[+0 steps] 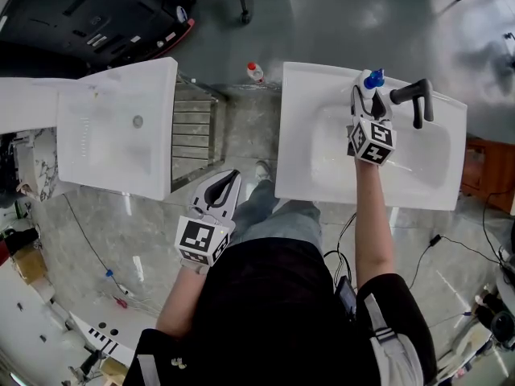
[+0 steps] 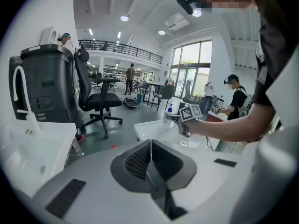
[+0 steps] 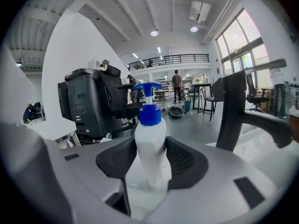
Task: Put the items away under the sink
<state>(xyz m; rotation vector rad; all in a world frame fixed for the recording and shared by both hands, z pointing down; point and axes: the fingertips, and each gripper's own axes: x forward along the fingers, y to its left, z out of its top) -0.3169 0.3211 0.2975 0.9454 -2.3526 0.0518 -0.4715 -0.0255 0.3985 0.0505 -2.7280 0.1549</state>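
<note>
- Grey hall floor spreads below two white sinks; the right sink (image 1: 314,175) carries a black faucet (image 1: 414,99) at its far edge.
- Standing upright on that far edge, just left of the faucet, is the pump bottle (image 1: 372,80), white with a blue top.
- Right gripper (image 1: 370,101) has its jaws wide, one on each side of the bottle's body. The pads sit close to its sides, and I judge they do not press yet.
- Left gripper (image 1: 228,185) is empty, jaws together, held low over the floor off the sink's near left corner.
- Step in hand, as I judge it, is grasping the bottle. Seat the body deep between the pads and close on the broad part below the shoulder, not on the pump neck. Squeeze gently, since thin plastic may flex.
- Lift straight up, keep clear of the faucet, and hold the bottle upright on the way down under the sink.
</note>
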